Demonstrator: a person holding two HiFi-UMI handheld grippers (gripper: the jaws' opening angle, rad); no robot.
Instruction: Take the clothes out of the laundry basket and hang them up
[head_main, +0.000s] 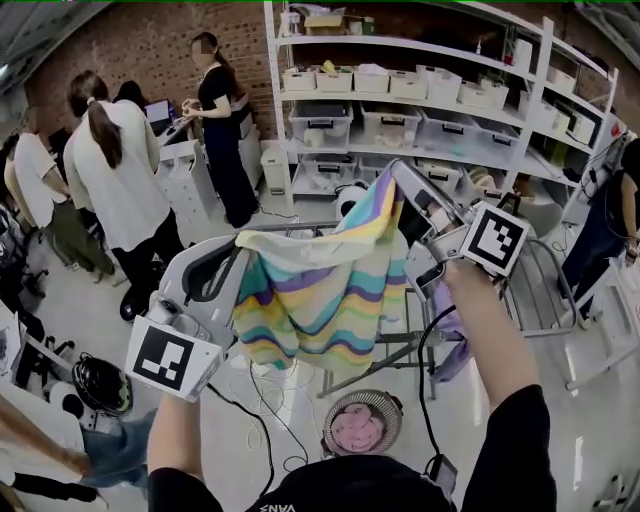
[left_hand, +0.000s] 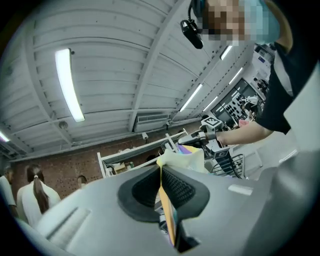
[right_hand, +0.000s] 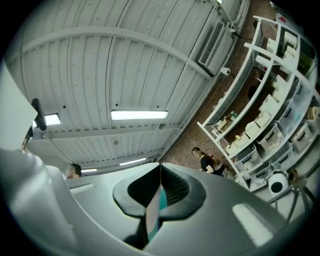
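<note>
A striped garment (head_main: 325, 285) in yellow, teal, purple and cream hangs spread between both grippers, held up high. My left gripper (head_main: 240, 250) is shut on its left top corner, and a thin edge of the cloth (left_hand: 167, 212) shows between its pads. My right gripper (head_main: 395, 178) is shut on the right top corner, higher up; a sliver of the cloth (right_hand: 154, 212) sits pinched between its pads. Far below on the floor stands the round laundry basket (head_main: 362, 424) with pink clothes inside. A metal drying rack (head_main: 535, 290) stands behind the garment to the right.
White shelving (head_main: 430, 90) with bins fills the back wall. Several people (head_main: 115, 170) stand at the left near a white cabinet (head_main: 190, 175). Cables (head_main: 265, 420) run across the floor. Another person (head_main: 610, 220) stands at the right edge.
</note>
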